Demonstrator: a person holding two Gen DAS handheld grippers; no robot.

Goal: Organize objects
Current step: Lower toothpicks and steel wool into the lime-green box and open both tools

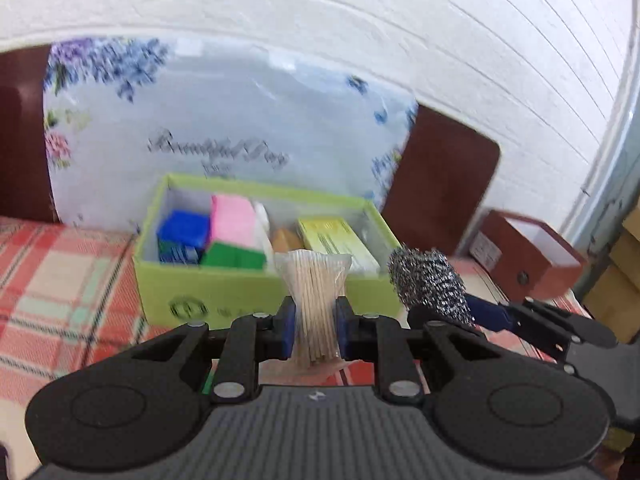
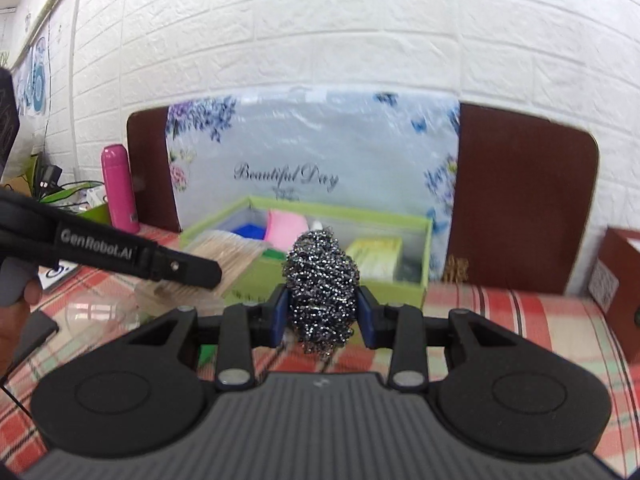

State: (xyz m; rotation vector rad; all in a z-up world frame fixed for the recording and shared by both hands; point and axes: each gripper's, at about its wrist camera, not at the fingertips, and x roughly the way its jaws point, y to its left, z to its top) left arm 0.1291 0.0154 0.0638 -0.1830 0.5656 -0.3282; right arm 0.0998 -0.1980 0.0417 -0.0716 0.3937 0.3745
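Toothpicks [image 1: 316, 304] clamped in my left gripper [image 1: 316, 330], scourer [image 2: 322, 284] in my right gripper [image 2: 322, 318], both bound for far box [image 1: 256, 284].

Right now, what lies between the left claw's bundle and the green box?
Nothing: only checked cloth separates the toothpick bundle from the green box, seen in the left wrist view.

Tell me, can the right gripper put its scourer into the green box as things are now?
Probably yes. The right gripper holds the scourer just before the green box, whose top is open, and nothing stands between them.
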